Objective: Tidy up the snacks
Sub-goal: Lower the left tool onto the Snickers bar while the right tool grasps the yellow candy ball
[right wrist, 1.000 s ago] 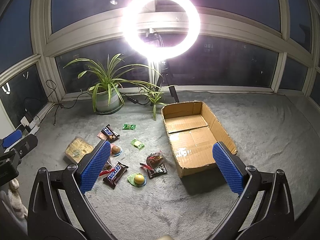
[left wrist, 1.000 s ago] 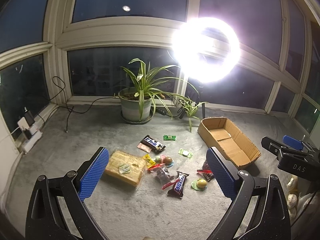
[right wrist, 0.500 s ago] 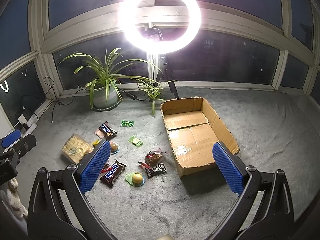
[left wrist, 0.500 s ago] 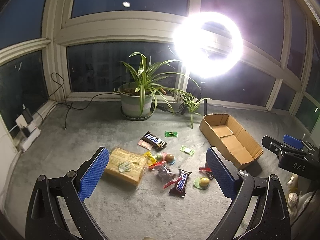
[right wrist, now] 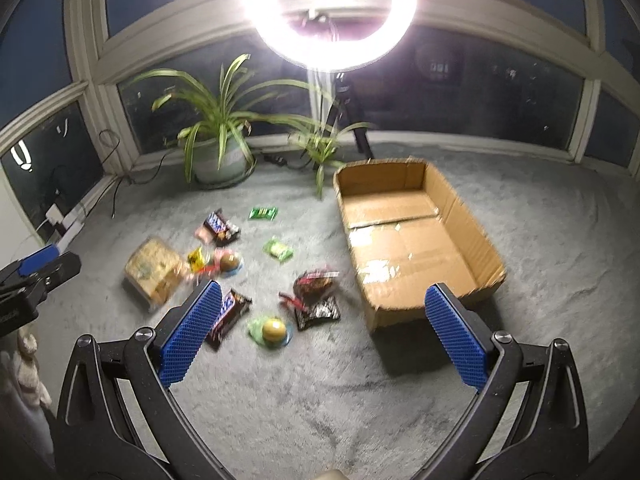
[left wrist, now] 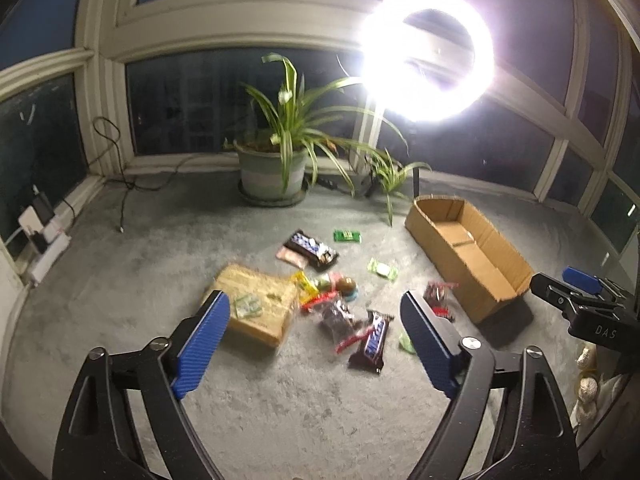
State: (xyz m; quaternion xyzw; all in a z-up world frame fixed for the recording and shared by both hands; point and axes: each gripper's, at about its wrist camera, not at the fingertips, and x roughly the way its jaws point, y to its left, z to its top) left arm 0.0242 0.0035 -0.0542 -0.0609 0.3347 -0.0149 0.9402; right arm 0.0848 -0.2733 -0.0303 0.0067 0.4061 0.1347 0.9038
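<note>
Several snacks lie scattered on the grey carpet: a tan bread pack [left wrist: 256, 308] [right wrist: 154, 270], a Snickers bar [left wrist: 370, 340] [right wrist: 228, 314], a dark sweets bag [right wrist: 316, 298], a yellow ball snack on green wrap [right wrist: 272, 330], a green wafer [right wrist: 263, 213]. An open, empty cardboard box [left wrist: 468, 256] [right wrist: 412, 236] stands to their right. My left gripper [left wrist: 316, 344] is open and empty, above the carpet before the pile. My right gripper [right wrist: 320, 336] is open and empty, between pile and box.
A potted plant [left wrist: 276, 160] and a smaller plant [right wrist: 324, 148] stand at the back by the windows. A bright ring light [right wrist: 330, 8] glares on a tripod. Cables and a power strip [left wrist: 44, 236] lie at the left wall. Pale bagged items [left wrist: 588, 380] sit at the right.
Both grippers have moved forward and tilted down toward the snacks and box, which now look larger and nearer. Both stay open.
</note>
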